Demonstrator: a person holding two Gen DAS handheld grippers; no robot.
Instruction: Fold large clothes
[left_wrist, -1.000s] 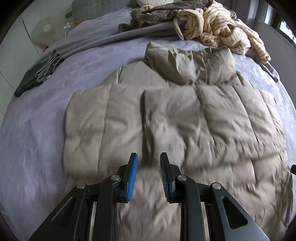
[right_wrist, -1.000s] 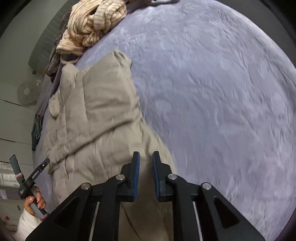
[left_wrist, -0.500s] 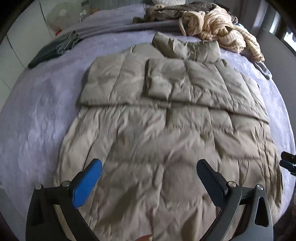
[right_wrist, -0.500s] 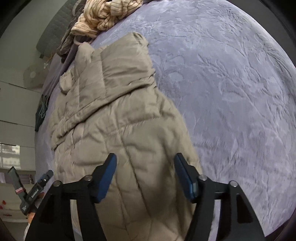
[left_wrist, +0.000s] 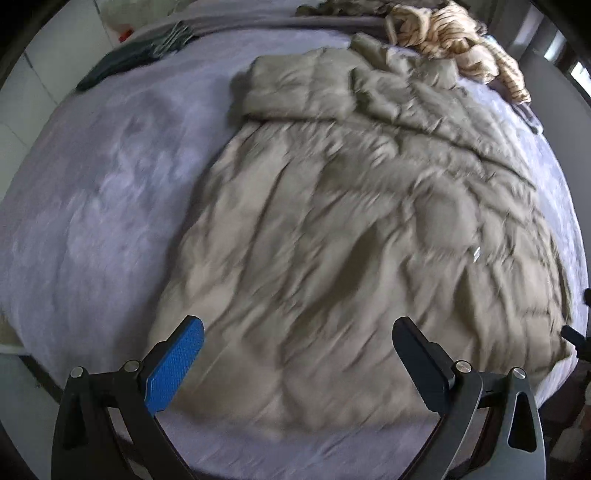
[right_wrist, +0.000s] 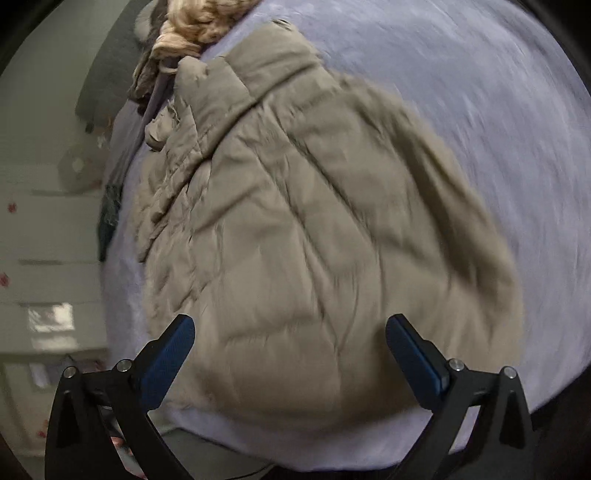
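Khaki quilted puffer coat (left_wrist: 351, 229) lies flat on the lavender bed (left_wrist: 96, 206), sleeves already folded in; left gripper (left_wrist: 295, 350) spread wide and empty, right gripper (right_wrist: 290, 350) opening, empty; next probably grab hem, fold upward; motion blur hides hem detail.

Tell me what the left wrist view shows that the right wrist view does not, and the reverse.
Only the left wrist view: the left gripper, open and empty, and a dark garment near the bed's far corner.
Only the right wrist view: the right gripper, its jaws opening with nothing between them, and a white cabinet beside the bed.
Both: the khaki puffer coat spread on the lavender bedspread, and the striped cream garment beyond it.
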